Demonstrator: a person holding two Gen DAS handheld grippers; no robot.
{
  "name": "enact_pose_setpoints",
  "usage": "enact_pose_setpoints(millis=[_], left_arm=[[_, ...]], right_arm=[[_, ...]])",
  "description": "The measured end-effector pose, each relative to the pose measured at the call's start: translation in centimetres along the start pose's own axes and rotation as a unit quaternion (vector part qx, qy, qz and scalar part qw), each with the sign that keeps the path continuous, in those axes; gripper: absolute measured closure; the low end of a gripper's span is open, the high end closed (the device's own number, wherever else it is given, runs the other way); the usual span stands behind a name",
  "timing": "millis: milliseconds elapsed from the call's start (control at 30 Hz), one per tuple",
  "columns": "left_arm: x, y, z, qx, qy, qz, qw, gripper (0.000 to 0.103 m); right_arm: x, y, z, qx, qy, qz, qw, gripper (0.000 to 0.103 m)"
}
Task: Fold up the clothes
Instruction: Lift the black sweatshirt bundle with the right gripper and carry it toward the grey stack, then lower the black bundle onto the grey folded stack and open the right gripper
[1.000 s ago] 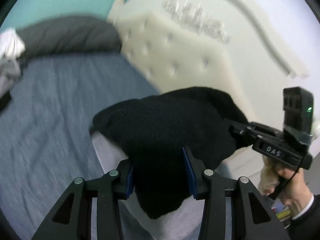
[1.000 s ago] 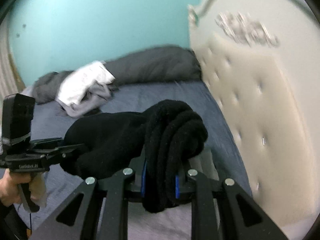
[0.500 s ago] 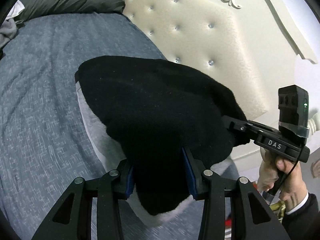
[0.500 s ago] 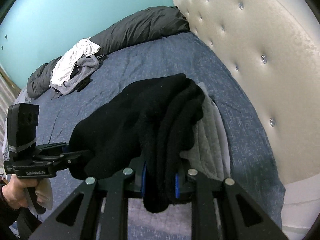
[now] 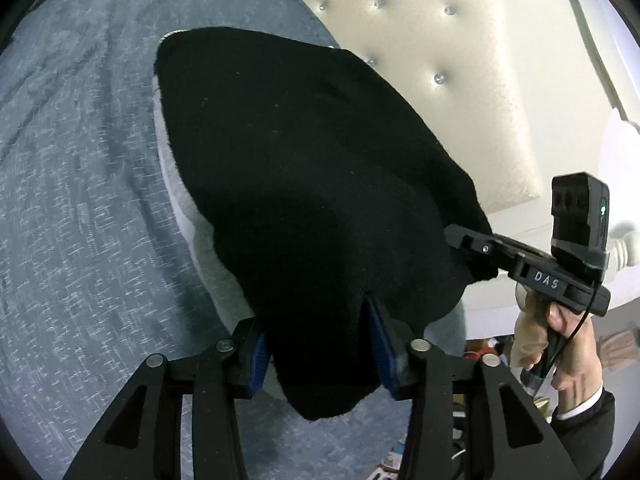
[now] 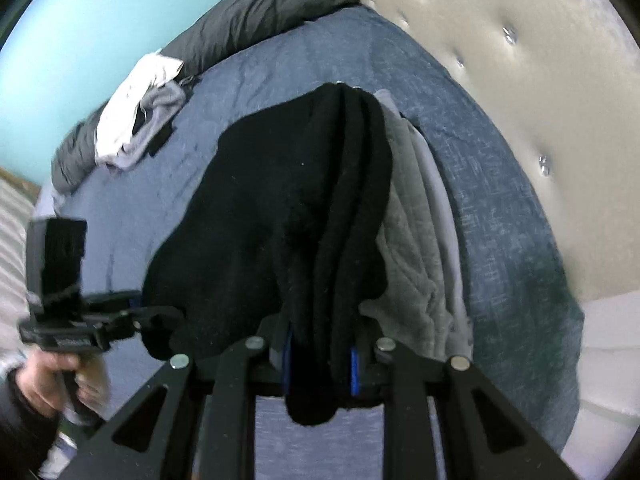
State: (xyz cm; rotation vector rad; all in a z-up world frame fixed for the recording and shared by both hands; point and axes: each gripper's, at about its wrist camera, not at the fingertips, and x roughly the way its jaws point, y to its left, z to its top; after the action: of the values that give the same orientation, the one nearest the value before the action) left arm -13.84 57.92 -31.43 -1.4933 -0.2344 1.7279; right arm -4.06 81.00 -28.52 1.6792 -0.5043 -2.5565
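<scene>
Black garment (image 5: 312,184) pinched between jaws of both grippers, over grey clothes (image 6: 416,248).

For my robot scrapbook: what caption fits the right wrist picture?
Right gripper and left gripper hold a folded black garment over grey clothes on the blue bed.

**Both grippers clamped on one folded bundle**

The left black two-finger gripper with blue pads (image 5: 320,344) has its jaws pressed in on the near edge of the thick black fleece garment (image 5: 304,184). The right black two-finger gripper (image 6: 322,360) pinches the stacked folds of that garment's other end, jaws narrow. Beside the garment, the person's right hand (image 5: 560,340) and left hand (image 6: 52,380) each wrap a pistol handle.
</scene>
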Motion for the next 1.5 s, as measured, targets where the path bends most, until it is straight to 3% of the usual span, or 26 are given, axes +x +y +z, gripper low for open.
enact_pose_setpoints(millis=[67,133,267,400,467,533,600,733,1033,1133,1300,1400,1500], left_arm=[[-1.0,-0.1,-0.4,0.006,-0.013,0.009,0.9999,0.048],[-2.7,-0.8,-0.7,0.031,-0.038,0.038,0.9981,0.048],[-5.8,-2.9,-0.7,0.099,-0.103,0.092,0.9855,0.048],[-5.5,-4.6,0.3,0.158,-0.119,0.112,0.9738,0.048],[-4.3,-5.4,0.2,0.184,-0.117,0.124,0.9680,0.048],[-3.2,-6.1,0.0,0.209,-0.116,0.136,0.9615,0.048],[-1.7,-5.9,0.4,0.208,-0.106,0.138,0.9625,0.048],[0.5,-5.4,-0.6,0.218,-0.093,0.150,0.9599,0.051],[2.6,-4.4,-2.9,0.224,-0.091,0.148,0.9590,0.052],[3.0,-4.0,-2.8,0.211,-0.090,0.145,0.9626,0.052],[1.3,-4.3,-2.5,0.208,-0.097,0.138,0.9635,0.052],[-0.5,-4.9,-3.1,0.204,-0.113,0.119,0.9652,0.052],[-1.1,-6.1,-4.1,0.220,-0.125,0.107,0.9615,0.052]], right_arm=[[-0.7,0.1,-0.5,-0.008,-0.023,-0.019,1.000,0.074],[-1.6,0.3,-0.8,-0.017,-0.051,-0.040,0.998,0.059],[-3.6,0.6,-1.5,-0.033,-0.105,-0.082,0.991,0.057],[-4.8,2.2,-1.2,-0.060,-0.153,-0.094,0.982,0.057],[-4.8,3.3,-0.6,-0.077,-0.167,-0.087,0.979,0.063],[-4.2,4.1,-0.1,-0.091,-0.171,-0.084,0.978,0.082],[-2.5,4.2,0.2,-0.097,-0.150,-0.090,0.980,0.090],[0.5,2.1,-0.3,-0.075,-0.130,-0.111,0.982,0.096],[3.9,-1.2,-2.2,-0.020,-0.134,-0.092,0.987,0.100],[4.4,-1.5,-3.0,-0.009,-0.141,-0.089,0.986,0.101],[2.6,-1.3,-2.5,0.001,-0.154,-0.075,0.985,0.100],[-0.5,-0.6,-3.2,0.000,-0.197,-0.064,0.978,0.100],[-2.4,1.7,-4.9,-0.027,-0.223,-0.047,0.973,0.100]])
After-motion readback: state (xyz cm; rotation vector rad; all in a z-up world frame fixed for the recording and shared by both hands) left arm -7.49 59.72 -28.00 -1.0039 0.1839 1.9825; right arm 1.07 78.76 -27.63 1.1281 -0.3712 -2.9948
